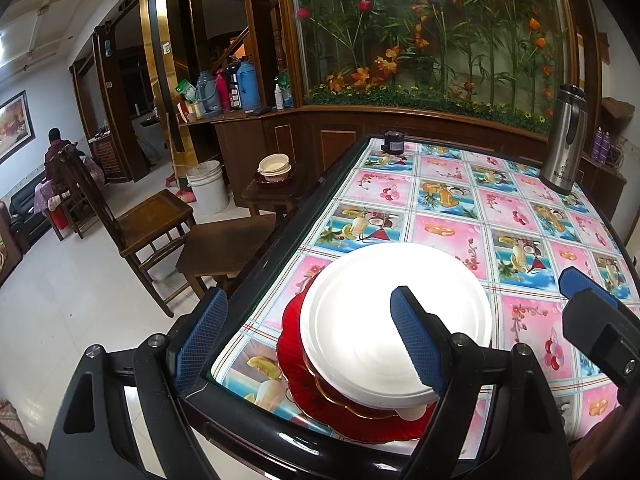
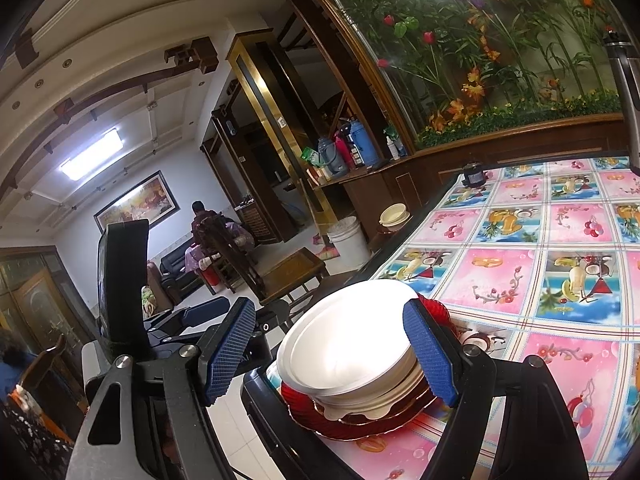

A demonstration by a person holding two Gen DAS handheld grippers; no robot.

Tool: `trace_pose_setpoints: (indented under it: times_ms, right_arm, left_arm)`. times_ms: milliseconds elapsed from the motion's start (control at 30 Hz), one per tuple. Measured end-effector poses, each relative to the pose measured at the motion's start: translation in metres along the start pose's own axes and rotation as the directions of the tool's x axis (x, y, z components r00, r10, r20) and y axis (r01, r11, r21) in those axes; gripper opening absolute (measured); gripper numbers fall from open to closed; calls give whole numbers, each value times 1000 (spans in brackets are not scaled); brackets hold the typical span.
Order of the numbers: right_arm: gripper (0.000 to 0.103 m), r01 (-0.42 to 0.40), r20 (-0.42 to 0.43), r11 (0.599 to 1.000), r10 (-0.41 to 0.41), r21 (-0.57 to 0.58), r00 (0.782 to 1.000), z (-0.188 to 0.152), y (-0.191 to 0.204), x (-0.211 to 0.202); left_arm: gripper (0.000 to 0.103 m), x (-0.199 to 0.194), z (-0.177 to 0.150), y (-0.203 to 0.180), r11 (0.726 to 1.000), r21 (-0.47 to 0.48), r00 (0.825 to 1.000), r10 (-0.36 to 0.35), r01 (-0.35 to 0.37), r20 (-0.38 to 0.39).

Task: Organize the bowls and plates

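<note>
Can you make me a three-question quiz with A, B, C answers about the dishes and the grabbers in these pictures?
1. Where is the stack of dishes?
A. near the table's corner
B. on the chair
C. in the bucket

2. What colour is the plate at the bottom of the stack?
A. blue
B. red
C. green

3. How is the left gripper?
A. shut on a bowl
B. shut on nothing
C. open

Answers:
1 A, the stack sits by the corner edge of the table.
2 B, the red plate shows under the white bowl.
3 C, its fingers are far apart, one out past the table's edge.
</note>
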State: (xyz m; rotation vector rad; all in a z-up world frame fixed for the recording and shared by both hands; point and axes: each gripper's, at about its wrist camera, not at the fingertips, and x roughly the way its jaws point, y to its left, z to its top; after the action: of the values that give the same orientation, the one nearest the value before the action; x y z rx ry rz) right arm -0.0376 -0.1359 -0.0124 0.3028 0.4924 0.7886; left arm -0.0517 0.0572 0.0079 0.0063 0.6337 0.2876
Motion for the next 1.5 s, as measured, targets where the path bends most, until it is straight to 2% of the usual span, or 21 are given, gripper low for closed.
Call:
trace_pose_setpoints:
  times_ms: [1500]
  right_arm:
    - [79,-12,-18,1000,11,-13,1000,-2,20,15]
  left_arm:
    - [85,8,-7,13,999,-5,999,-44,44,-17]
